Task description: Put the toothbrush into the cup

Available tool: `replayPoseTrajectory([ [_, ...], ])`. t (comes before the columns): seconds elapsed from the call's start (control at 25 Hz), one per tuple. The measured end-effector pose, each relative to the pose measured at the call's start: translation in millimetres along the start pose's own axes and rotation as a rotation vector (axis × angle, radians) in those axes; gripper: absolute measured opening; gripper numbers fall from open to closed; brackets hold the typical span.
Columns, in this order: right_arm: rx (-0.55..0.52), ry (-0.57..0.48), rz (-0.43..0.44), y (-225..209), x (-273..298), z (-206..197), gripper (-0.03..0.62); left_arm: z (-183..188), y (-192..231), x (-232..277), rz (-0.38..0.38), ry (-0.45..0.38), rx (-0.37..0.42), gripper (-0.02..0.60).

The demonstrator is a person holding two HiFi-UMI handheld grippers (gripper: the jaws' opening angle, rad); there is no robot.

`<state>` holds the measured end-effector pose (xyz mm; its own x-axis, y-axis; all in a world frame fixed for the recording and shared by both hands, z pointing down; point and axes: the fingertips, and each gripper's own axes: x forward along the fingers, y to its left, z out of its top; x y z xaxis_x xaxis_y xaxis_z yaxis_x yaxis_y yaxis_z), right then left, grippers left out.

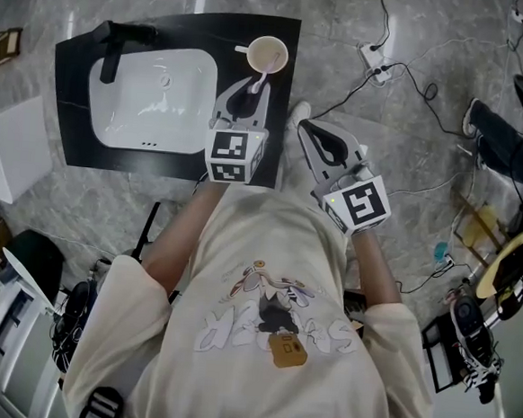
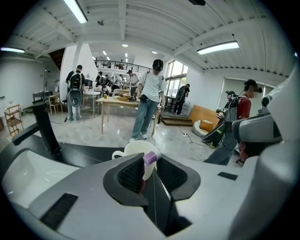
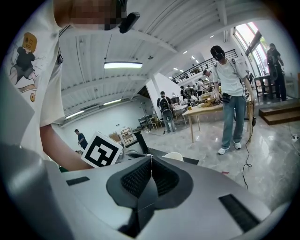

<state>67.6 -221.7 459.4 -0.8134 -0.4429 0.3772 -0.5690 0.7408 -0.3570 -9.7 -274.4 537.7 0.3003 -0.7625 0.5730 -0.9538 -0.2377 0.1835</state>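
White cup (image 1: 253,57), at the sink's (image 1: 153,100) two o'clock, holds the leaning purple-tipped toothbrush (image 1: 266,70) between the left gripper's (image 2: 150,159) parted jaws; the right gripper (image 3: 151,157) hangs closed, empty.

Both arms are extended forward from the torso, bare below short sleeves. The left forearm (image 1: 180,238) reaches ahead and slightly inward. The left tool (image 1: 255,86) is pitched downward over the surface, its marker cube (image 1: 236,155) just ahead of the wrist. In the left gripper view its jaws stand apart, with the purple end of the toothbrush (image 2: 149,158) between the tips.

The right forearm (image 1: 376,262) is held closer to the body. The right tool (image 1: 305,126) sits off to the side of the left one, angled gently downward. Its jaws are pressed together along their full length, with nothing between them.
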Motion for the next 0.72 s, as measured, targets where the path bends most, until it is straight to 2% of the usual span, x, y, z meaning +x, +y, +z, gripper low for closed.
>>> replayPoseTrajectory([
  [0.12,-0.002,-0.015,-0.007,0,-3,4,0.017,-4,1,1,-0.008,0.008,-0.024,0.124],
  [0.28,0.003,-0.021,-0.017,5,-8,3,0.017,-11,-3,-9,-0.021,0.026,0.003,0.144],
  [0.44,0.0,-0.029,-0.024,14,-11,3,0.017,-16,-4,-22,-0.021,0.029,0.012,0.15],
  [0.72,-0.011,-0.044,-0.044,31,-13,1,0.017,-10,-3,-47,-0.027,-0.017,0.018,0.15],
])
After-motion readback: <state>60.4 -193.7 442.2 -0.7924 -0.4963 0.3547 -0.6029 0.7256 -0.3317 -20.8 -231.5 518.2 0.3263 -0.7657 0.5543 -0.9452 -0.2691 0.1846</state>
